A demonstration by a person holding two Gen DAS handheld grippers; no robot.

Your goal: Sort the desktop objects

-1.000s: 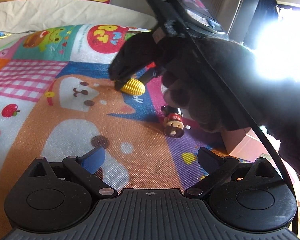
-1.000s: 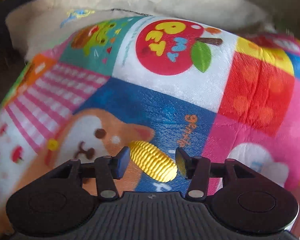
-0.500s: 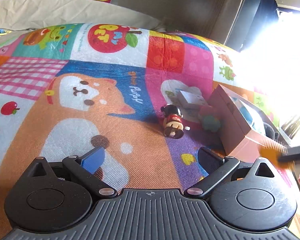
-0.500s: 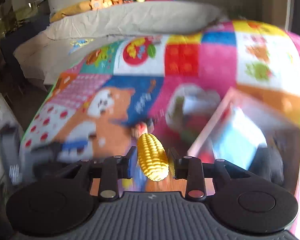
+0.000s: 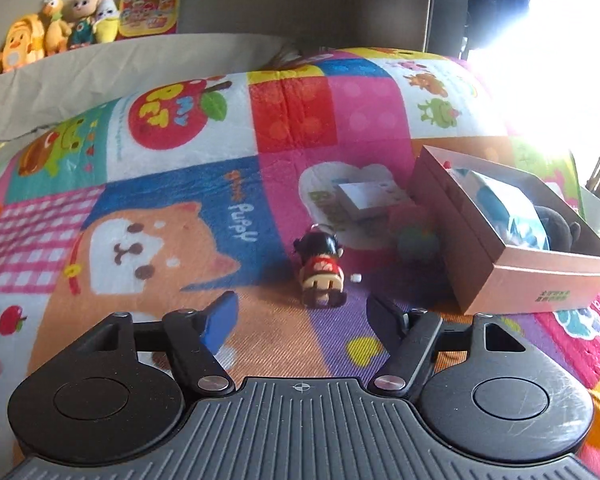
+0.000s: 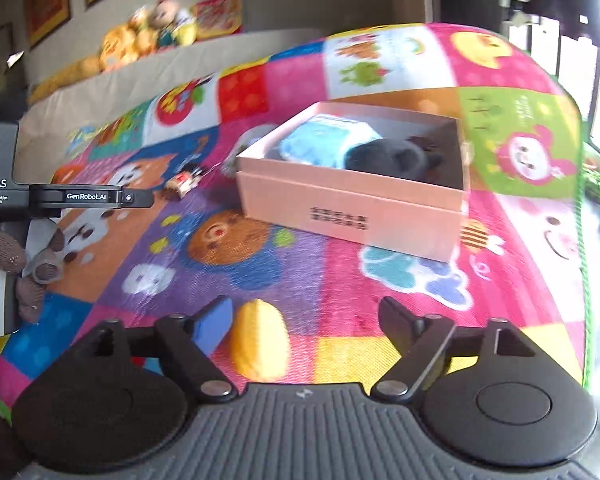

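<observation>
Corn, a stubby yellow plastic toy cob (image 6: 260, 344), blurred, sits between the right tool's (image 6: 304, 320) opening jaws, close to the blue left pad and clear of the right one. Ahead of that tool and to the right stands an open pink cardboard box (image 6: 352, 208) on the patchwork play mat (image 6: 340, 276). The left tool's (image 5: 302, 312) jaws are closing on nothing; a small red-and-black toy figure (image 5: 322, 270) lies just ahead of them.
</observation>
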